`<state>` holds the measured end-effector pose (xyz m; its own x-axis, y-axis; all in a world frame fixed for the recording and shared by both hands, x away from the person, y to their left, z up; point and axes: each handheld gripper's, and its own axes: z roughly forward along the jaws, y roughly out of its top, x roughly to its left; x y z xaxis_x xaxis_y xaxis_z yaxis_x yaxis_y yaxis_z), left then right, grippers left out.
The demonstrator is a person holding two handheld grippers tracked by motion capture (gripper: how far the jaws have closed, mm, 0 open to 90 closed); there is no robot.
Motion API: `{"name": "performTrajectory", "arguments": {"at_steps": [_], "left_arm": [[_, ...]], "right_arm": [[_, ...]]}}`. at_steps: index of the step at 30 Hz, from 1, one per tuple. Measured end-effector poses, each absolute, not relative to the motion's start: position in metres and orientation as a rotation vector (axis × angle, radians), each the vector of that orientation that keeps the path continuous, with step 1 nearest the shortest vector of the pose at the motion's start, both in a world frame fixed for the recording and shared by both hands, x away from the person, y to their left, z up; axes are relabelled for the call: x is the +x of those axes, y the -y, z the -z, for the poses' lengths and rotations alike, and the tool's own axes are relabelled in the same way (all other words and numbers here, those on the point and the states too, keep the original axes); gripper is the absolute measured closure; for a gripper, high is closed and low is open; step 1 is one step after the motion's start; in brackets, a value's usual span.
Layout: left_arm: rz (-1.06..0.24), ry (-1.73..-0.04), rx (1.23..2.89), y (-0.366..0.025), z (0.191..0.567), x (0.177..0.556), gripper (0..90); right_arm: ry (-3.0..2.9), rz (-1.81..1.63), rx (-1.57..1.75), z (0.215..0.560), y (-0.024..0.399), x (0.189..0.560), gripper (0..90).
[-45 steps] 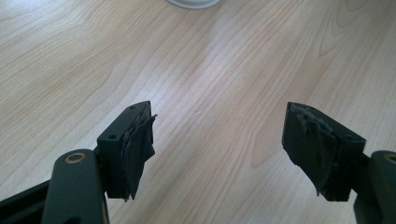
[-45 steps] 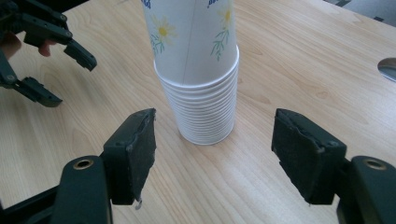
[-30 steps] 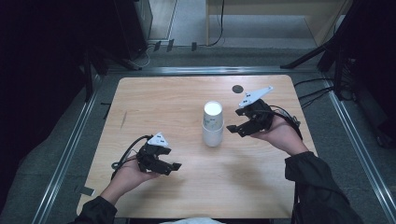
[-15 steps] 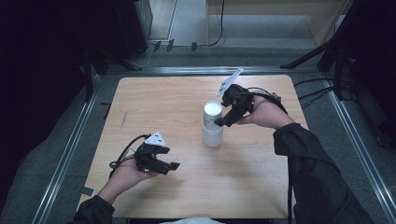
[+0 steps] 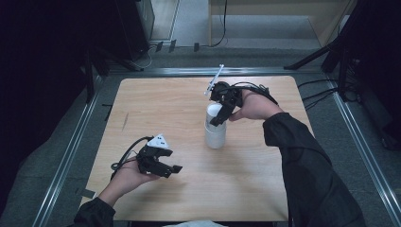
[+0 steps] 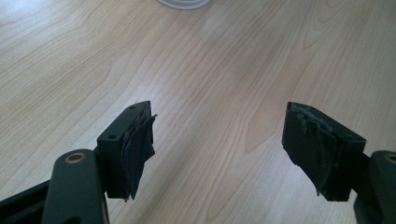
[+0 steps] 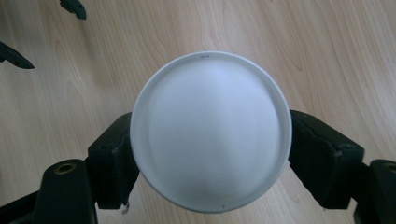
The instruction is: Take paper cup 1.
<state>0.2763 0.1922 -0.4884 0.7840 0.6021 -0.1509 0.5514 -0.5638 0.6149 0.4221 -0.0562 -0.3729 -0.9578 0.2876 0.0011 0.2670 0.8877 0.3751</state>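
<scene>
The right gripper (image 5: 218, 118) points straight down near the far edge of the light wooden desk (image 5: 265, 198), its jaws just closing. The left gripper (image 5: 171, 167) rests level near the front-left corner, jaws parted on nothing.

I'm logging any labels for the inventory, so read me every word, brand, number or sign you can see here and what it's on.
None: no readable text anywhere.
White cup stack: plain, no print; its top is blank, apart from a tiny dark speck at the rim, too small to read.
Wooden table: bare grain, no label.
Left tool and right tool: no markings legible.
</scene>
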Motion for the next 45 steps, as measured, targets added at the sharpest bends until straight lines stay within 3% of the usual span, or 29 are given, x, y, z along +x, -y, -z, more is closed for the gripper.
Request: {"name": "performTrajectory", "arguments": {"at_steps": [9, 35, 38, 45], "left_arm": [[-0.099, -0.846, 2.312, -0.191, 0.489, 0.276, 24.8], [-0.08, -0.841, 2.302, -0.193, 0.487, 0.278, 24.7], [-0.079, -0.828, 2.288, -0.192, 0.484, 0.277, 19.2], [-0.06, -0.805, 2.262, -0.19, 0.48, 0.279, 18.1]], "right_arm": [[-3.039, -0.544, 0.445, 0.366, 0.054, 0.423, 32.1], [-3.051, -0.491, 0.466, 0.331, 0.049, 0.422, 34.6], [-3.044, -0.484, 0.462, 0.322, 0.048, 0.42, 34.8], [-3.024, -0.512, 0.456, 0.298, 0.049, 0.413, 35.0]]}}
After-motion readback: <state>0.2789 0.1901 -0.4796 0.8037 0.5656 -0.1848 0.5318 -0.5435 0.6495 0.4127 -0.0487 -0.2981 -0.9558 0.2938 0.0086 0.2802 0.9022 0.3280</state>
